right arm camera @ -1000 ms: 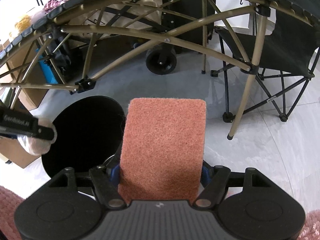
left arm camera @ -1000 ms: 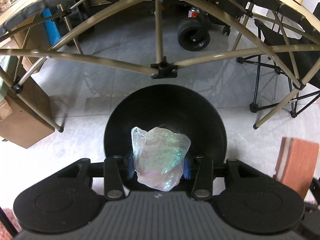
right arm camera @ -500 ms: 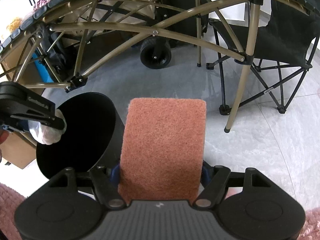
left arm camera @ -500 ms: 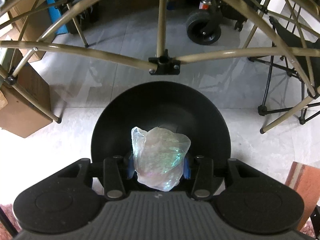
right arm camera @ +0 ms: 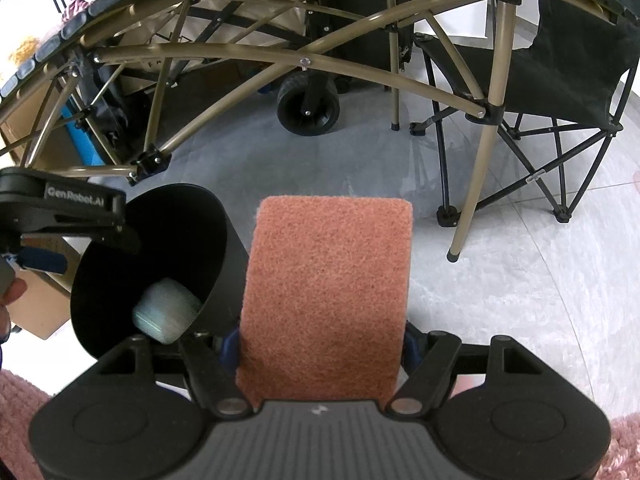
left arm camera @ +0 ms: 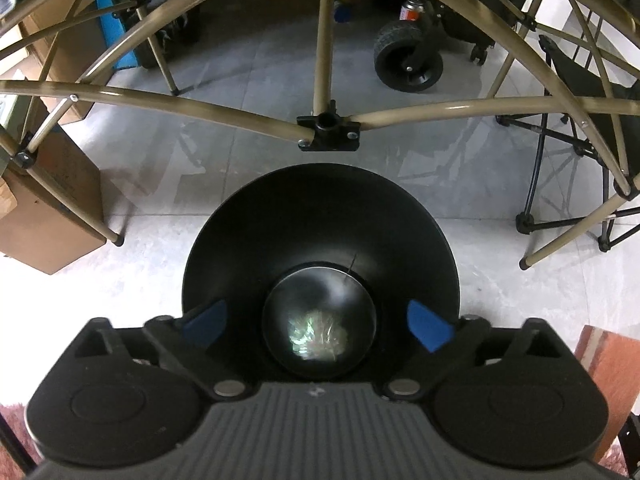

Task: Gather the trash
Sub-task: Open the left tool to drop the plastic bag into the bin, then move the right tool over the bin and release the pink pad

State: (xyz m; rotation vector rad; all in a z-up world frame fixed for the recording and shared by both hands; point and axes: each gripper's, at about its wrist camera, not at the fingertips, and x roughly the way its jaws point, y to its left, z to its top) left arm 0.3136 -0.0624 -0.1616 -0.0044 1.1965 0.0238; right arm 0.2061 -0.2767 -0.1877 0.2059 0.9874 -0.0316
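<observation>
A black bin (left arm camera: 320,208) stands on the floor right below my left gripper (left arm camera: 318,326). Its jaws are opening, the blue pads (left arm camera: 204,324) wide apart with nothing between them. A crumpled wad of clear iridescent plastic (left arm camera: 316,336) lies loose at the bin's bottom. In the right wrist view the same wad (right arm camera: 166,316) shows inside the tilted-looking bin (right arm camera: 224,272), under the left gripper's blue pad (right arm camera: 40,259). My right gripper (right arm camera: 320,346) is shut on a rust-coloured scouring pad (right arm camera: 328,292), held upright to the right of the bin.
Tan metal tubes of a folding frame (left arm camera: 328,128) arch over the bin. A black camping chair (right arm camera: 560,72) stands at the right, a cart wheel (right arm camera: 308,108) behind. A cardboard box (left arm camera: 52,216) sits left of the bin. Pink rug (right arm camera: 16,420) lies at the near edge.
The left jaws swung wide open and the plastic wad dropped from them to the bottom of the bin. The left gripper came closer over the bin. The right gripper kept its hold.
</observation>
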